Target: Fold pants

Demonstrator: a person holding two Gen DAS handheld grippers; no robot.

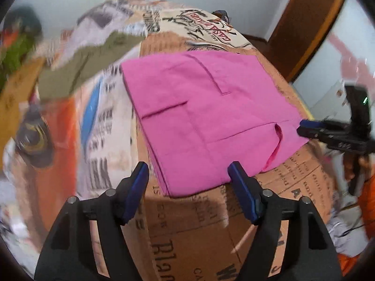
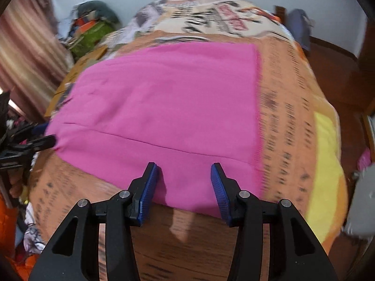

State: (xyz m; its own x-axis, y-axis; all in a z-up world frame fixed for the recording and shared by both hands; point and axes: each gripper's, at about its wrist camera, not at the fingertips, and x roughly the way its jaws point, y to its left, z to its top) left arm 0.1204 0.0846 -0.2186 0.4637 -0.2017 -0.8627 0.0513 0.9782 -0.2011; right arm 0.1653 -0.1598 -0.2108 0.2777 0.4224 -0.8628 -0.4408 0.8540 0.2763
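The pink pants (image 1: 206, 117) lie folded in a flat rectangle on a bed with a printed orange-brown cover (image 1: 187, 234). My left gripper (image 1: 188, 175) is open, its blue pads just off the near edge of the fold, holding nothing. My right gripper (image 2: 182, 178) is open over the near edge of the pants (image 2: 164, 107) and holds nothing. The right gripper also shows in the left wrist view (image 1: 304, 128) at the pants' right corner. The left gripper shows in the right wrist view (image 2: 46, 140) at the pants' left edge.
An olive-green garment (image 1: 89, 63) lies on the bed beyond the pants' left side. A heap of clothes (image 2: 93, 28) sits at the far left. A wooden door frame (image 1: 304, 23) stands at the right. A yellow patch (image 2: 328, 164) marks the cover's right edge.
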